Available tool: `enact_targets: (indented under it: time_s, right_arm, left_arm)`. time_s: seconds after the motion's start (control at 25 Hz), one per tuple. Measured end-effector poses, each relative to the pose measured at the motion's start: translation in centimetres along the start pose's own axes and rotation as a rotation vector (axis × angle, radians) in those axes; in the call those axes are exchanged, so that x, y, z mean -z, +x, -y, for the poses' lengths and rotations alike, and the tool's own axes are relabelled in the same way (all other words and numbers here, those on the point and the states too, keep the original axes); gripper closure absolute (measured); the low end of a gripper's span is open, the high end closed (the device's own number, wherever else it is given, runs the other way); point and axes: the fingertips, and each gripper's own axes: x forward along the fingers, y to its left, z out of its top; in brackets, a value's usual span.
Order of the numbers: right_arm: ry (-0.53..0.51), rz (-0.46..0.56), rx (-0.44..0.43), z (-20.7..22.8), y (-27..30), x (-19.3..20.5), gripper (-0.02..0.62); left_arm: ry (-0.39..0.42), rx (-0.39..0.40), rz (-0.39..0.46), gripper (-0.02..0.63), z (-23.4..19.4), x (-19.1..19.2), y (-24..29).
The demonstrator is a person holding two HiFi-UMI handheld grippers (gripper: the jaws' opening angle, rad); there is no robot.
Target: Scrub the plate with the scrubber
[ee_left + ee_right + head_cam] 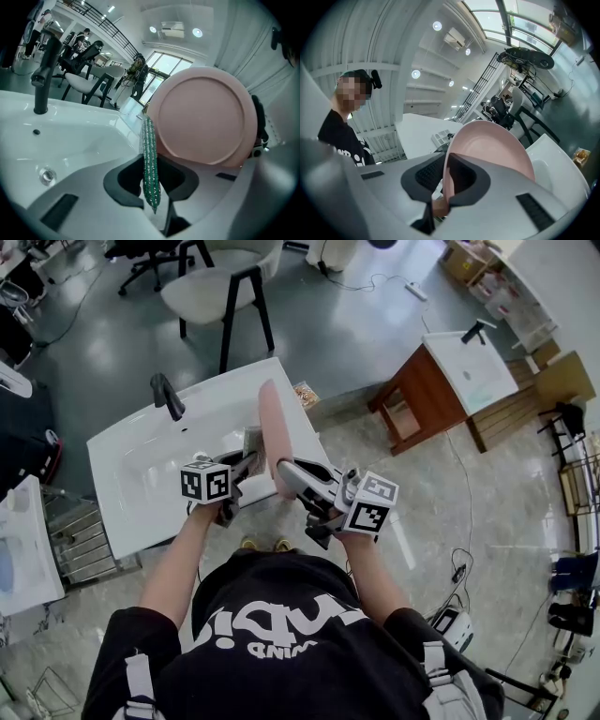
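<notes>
Okay so the biggest thing is the glossy white rectangular ceramic washbasin. It has bare basin to the left and grey floor past its far and right edges, so plenty of room to swing around. Over its right side sits the one round matte pink plate, standing up on edge, thin as a line from the head view and a smooth disc with a raised ring from the left gripper view.

There are two grippers, both grey plastic with black pads. The right gripper is pinching the plate's lower rim, pads pressed on either side. The left gripper is clamped on the single flat green sparkly mesh scrubber, which sticks up edge-on out of the jaws. That scrubber sits right beside the plate's left rim. I can't tell if it's actually touching.

One matte black tube-shaped faucet stands at the basin's back edge, well clear of the plate. Smallest bit: one shiny round metal drain in the bowl.
</notes>
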Motion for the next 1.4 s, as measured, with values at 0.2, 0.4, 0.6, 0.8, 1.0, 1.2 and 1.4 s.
enact_targets:
  time_s: [0.2, 0.4, 0.6, 0.8, 1.0, 1.2, 1.4]
  right_arm:
    - [-0.005, 0.045, 0.017, 0.8, 0.3, -0.8, 0.551]
    - [-0.024, 0.082, 0.05, 1.8, 0.7, -1.5, 0.551]
    - [-0.045, 0.108, 0.127, 3.7, 0.7, -2.0, 0.551]
    - [-0.061, 0.144, 0.184, 5.4, 0.5, -2.6, 0.551]
    - [-0.072, 0.176, 0.254, 7.0, 0.2, -2.9, 0.551]
    - [-0.05, 0.215, 0.313, 8.8, -0.5, -3.8, 0.552]
    - [-0.022, 0.216, 0.328, 9.5, -0.8, -3.5, 0.555]
  left_arm:
    - [-0.077, 0.019, 0.006, 0.522, 0.9, 1.2, 0.1]
    - [-0.167, 0.067, 0.021, 0.521, 2.5, 1.5, -0.1]
    - [-0.204, 0.089, 0.047, 0.522, 4.3, 1.1, -1.1]
    - [-0.111, 0.031, -0.022, 0.521, 6.1, 1.0, -1.6]
    - [-0.082, 0.027, -0.03, 0.52, 8.1, 1.1, -2.1]
    - [-0.035, 0.046, 0.002, 0.52, 10.2, -0.6, -3.1]
    - [0.054, 0.041, 0.043, 0.52, 11.5, -2.4, -4.0]
